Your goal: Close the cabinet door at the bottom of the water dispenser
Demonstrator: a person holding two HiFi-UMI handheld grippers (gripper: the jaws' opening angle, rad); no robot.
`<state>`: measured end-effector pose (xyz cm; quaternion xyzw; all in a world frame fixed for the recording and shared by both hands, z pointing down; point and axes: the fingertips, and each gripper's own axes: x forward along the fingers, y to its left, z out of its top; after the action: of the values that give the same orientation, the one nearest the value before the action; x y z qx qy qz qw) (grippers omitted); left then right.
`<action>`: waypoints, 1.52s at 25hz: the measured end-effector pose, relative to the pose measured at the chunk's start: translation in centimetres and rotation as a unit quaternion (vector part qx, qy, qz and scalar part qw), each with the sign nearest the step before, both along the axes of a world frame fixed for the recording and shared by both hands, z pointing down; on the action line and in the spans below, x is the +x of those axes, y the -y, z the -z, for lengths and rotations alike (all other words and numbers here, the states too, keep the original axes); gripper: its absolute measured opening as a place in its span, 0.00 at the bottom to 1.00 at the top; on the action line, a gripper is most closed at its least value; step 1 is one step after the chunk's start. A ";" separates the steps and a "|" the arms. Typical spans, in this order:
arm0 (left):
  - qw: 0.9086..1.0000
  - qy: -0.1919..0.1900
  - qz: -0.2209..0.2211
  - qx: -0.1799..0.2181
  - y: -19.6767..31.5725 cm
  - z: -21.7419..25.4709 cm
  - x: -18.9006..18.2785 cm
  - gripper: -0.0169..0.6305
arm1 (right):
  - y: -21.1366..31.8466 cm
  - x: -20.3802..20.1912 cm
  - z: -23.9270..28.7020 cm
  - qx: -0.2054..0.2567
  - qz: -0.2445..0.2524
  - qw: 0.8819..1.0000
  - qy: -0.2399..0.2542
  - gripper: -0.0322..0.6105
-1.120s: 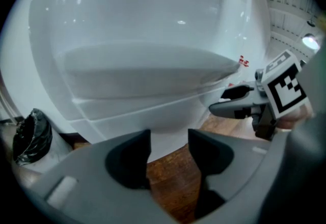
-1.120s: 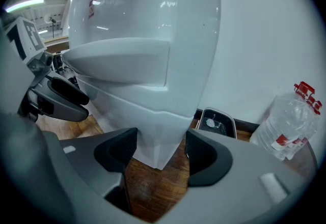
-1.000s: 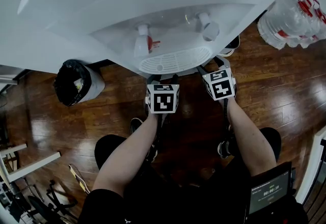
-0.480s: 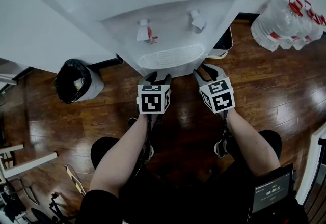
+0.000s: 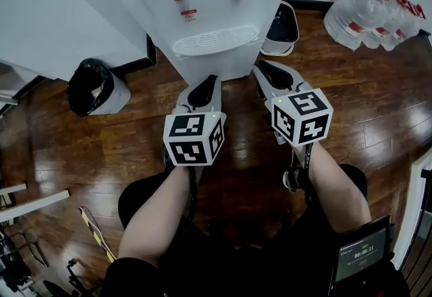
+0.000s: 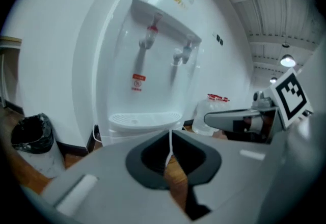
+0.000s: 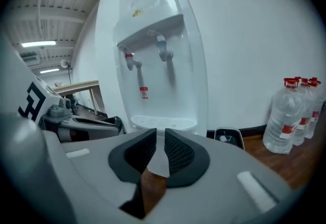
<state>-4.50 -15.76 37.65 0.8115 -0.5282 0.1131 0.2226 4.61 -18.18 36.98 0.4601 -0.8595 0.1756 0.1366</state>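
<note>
The white water dispenser (image 5: 209, 5) stands against the wall, with two taps over a drip tray (image 5: 216, 39). Its lower front (image 5: 219, 66) shows as a plain white face, and no door stands out from it. My left gripper (image 5: 209, 81) hangs in front of that face, apart from it; its jaws are closing and the pads meet in a thin line with nothing between them. My right gripper (image 5: 259, 67) is beside it at the same height; its jaws are closing too, with a narrow empty gap left. In the gripper views the dispenser (image 6: 153, 80) (image 7: 158, 65) rises beyond the left gripper (image 6: 170, 135) and the right gripper (image 7: 157, 139).
A bin with a black bag (image 5: 91, 90) stands left of the dispenser. A small black-and-white bin (image 5: 282, 25) is at its right, and several large water bottles (image 5: 368, 12) lie further right. The floor is dark wood (image 5: 81, 154). A screen (image 5: 358, 255) sits at the lower right.
Both grippers came up and back from under the drip tray, away from the dispenser's lower front. Their jaws went from wide apart to nearly together. The dispenser now sits higher in the head view.
</note>
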 end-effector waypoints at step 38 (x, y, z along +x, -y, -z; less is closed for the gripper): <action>0.983 0.087 -0.054 0.151 -24.2 1.6 3.6 0.06 | -24.0 -0.1 2.7 0.102 0.035 0.994 0.003 0.06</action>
<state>-0.93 8.40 36.08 0.8501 -0.5122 0.1137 0.0443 4.55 5.84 34.29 0.4410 -0.8888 0.0841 0.0923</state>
